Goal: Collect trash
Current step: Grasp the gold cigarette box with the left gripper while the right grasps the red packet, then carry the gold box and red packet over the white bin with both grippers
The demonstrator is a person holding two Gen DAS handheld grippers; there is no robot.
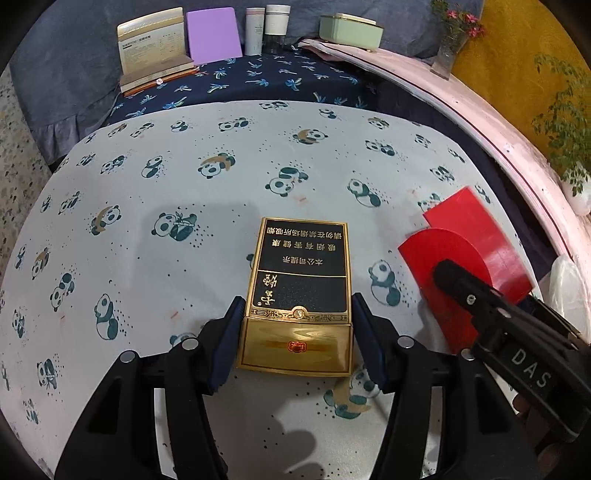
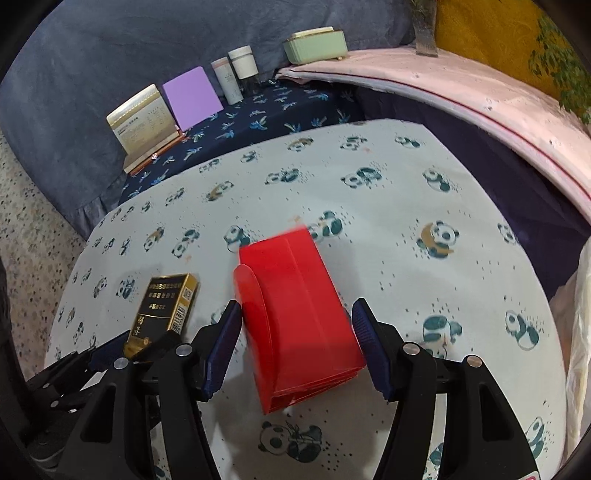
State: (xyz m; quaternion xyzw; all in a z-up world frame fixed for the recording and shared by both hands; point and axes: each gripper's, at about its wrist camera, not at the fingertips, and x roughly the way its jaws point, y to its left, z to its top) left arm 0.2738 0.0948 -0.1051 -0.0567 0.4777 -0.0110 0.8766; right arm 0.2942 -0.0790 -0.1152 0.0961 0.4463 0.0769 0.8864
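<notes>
A black and gold cigarette pack (image 1: 299, 295) lies on the panda-print tablecloth (image 1: 184, 192). My left gripper (image 1: 297, 343) is open, its fingers on either side of the pack's near end, close to its edges. A red envelope (image 2: 295, 314) with its flap open lies to the right of the pack. My right gripper (image 2: 297, 347) is open, its fingers on either side of the envelope with a gap on the right. The envelope (image 1: 469, 258) and the right gripper's finger (image 1: 480, 291) show in the left wrist view. The pack (image 2: 166, 310) and the left gripper also show in the right wrist view.
At the back on a dark palm-print cloth (image 1: 266, 81) stand a calendar card (image 1: 153, 40), a purple board (image 1: 212, 35), two cylindrical containers (image 1: 264, 29) and a green box (image 1: 351, 31). A pink ledge (image 1: 480, 110) runs along the right. A white plastic bag (image 2: 580, 332) sits at the right edge.
</notes>
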